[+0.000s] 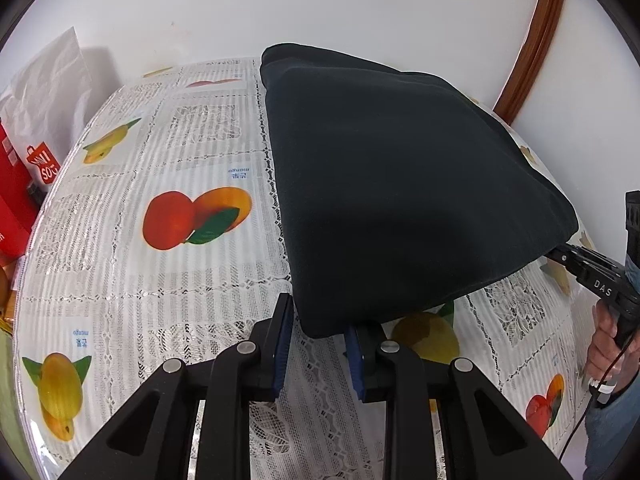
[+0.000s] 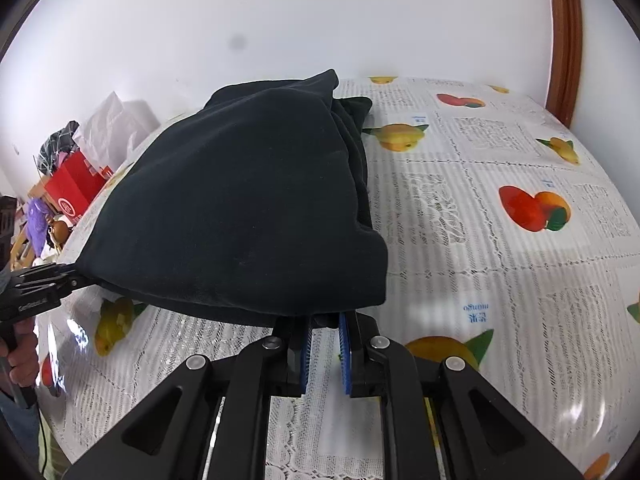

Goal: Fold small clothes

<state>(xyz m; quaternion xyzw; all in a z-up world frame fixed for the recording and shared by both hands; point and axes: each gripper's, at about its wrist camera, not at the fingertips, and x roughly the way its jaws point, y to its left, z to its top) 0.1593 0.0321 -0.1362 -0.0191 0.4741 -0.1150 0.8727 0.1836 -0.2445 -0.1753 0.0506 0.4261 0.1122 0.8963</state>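
Above the fruit-print tablecloth (image 1: pixel 160 152), the left gripper (image 1: pixel 318 320) and right gripper (image 2: pixel 324 322) each pinch a near corner of the dark garment (image 1: pixel 400 184), lifting its edge.

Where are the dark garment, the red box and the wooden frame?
dark garment (image 1: pixel 400 184), left wrist view, middle of its top panel.
red box (image 2: pixel 74 186), right wrist view, its front face.
wooden frame (image 2: pixel 564 40), right wrist view, its curved edge.
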